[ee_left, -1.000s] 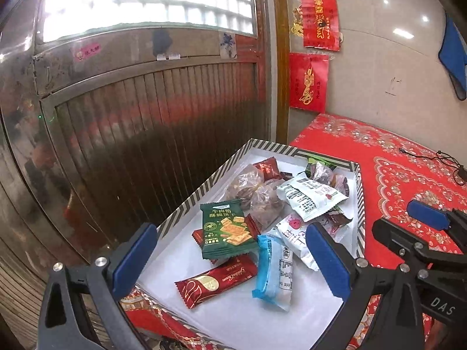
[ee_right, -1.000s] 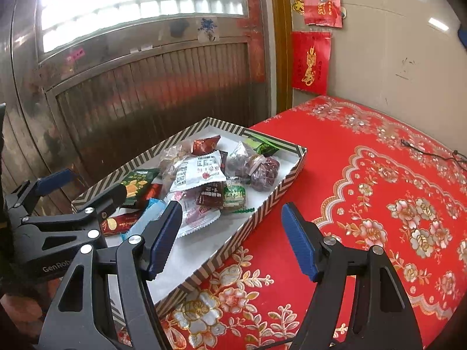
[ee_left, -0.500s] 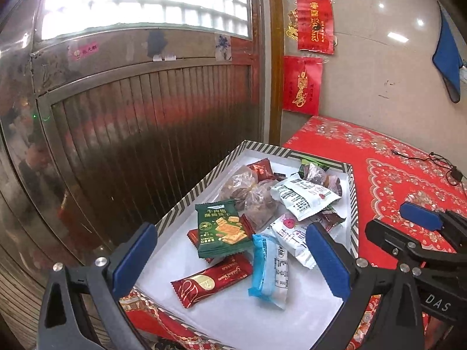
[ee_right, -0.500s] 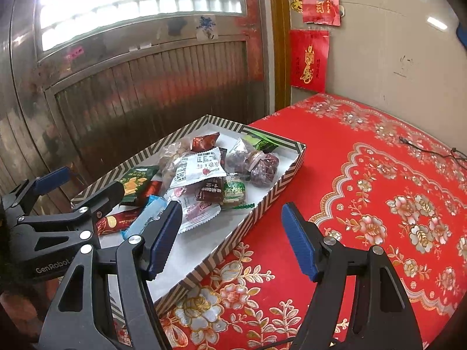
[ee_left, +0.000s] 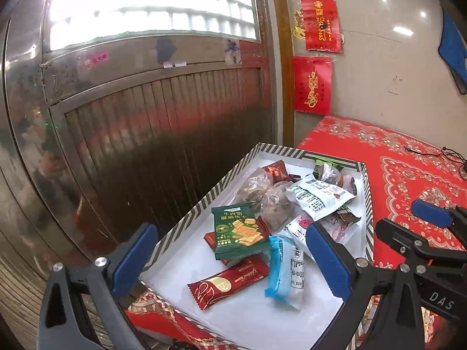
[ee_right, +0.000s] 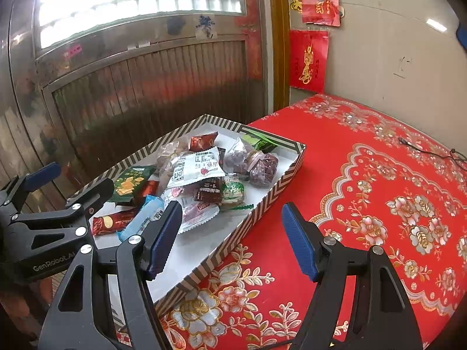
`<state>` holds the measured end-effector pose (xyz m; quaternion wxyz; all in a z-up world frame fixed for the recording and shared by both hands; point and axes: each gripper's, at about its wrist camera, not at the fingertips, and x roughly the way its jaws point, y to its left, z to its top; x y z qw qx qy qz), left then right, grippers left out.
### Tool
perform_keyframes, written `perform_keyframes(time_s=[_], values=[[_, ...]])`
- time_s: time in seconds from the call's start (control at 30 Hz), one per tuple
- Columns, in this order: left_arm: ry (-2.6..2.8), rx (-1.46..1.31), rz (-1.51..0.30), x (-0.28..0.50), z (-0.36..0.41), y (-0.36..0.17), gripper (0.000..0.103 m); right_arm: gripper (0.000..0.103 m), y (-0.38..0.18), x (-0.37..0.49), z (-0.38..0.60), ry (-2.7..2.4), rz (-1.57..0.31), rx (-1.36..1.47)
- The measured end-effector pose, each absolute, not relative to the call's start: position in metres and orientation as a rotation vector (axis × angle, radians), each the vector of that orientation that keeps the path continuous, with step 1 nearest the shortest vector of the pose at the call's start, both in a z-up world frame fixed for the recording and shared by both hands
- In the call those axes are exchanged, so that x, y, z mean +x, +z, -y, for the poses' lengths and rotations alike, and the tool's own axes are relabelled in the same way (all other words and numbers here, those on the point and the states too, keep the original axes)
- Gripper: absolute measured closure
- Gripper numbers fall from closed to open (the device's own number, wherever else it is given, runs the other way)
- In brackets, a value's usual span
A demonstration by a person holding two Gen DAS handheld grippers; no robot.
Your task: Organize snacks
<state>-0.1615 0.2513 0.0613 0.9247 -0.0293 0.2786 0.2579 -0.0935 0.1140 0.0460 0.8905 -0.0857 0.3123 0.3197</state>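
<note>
Red floral tablecloth [ee_right: 379, 175] covers the table, metal door behind. Striped shallow cardboard tray [ee_left: 186, 218] holds every snack visible: clear bags of dark sweets [ee_left: 274, 207], white printed pouch [ee_left: 318, 195], green cracker packet [ee_left: 238, 230], light-blue wrapped bar [ee_left: 284, 268], red wrapped bar [ee_left: 227, 281]. Left gripper [ee_left: 230, 262] hangs spread and empty, blue and red bars between its fingers. Right gripper [ee_right: 230, 233] likewise spread, empty, over the tray's near rim (cloth beyond bare). Fits sorting underway or already gathered. Low rim, open room rightward.

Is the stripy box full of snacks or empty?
Partly full: wrapped snacks pile at the far end of the striped box; its near end is bare.
</note>
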Motion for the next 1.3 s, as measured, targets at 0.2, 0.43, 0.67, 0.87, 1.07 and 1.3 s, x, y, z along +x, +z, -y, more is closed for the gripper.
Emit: perform_keyframes(time_s=[0.2, 0.43, 0.67, 0.87, 1.07, 1.3], values=[[0.526, -0.058, -0.572, -0.1619, -0.2504, 0.0615, 0.0, 0.032, 0.0443, -0.095, -0.1159, 0.668, -0.647, -0.187], [0.526, -0.06, -0.57, -0.1621, -0.2507, 0.0617, 0.0, 0.032, 0.0441, -0.0967, -0.1154, 0.666, -0.649, -0.187], [0.524, -0.067, -0.576, -0.161, -0.2539, 0.0612, 0.0, 0.032, 0.0438, -0.0956, -0.1173, 0.667, -0.652, -0.189], [0.528, -0.072, -0.579, -0.1598, -0.256, 0.0604, 0.0, 0.032, 0.0416, -0.0957, -0.1202, 0.67, -0.659, -0.198], [0.53, -0.071, -0.577, -0.1598, -0.2555, 0.0604, 0.0, 0.032, 0.0414, -0.0946, -0.1203, 0.67, -0.657, -0.199], [0.53, -0.072, -0.581, -0.1602, -0.2553, 0.0598, 0.0, 0.032, 0.0413, -0.0954, -0.1204, 0.672, -0.656, -0.198]])
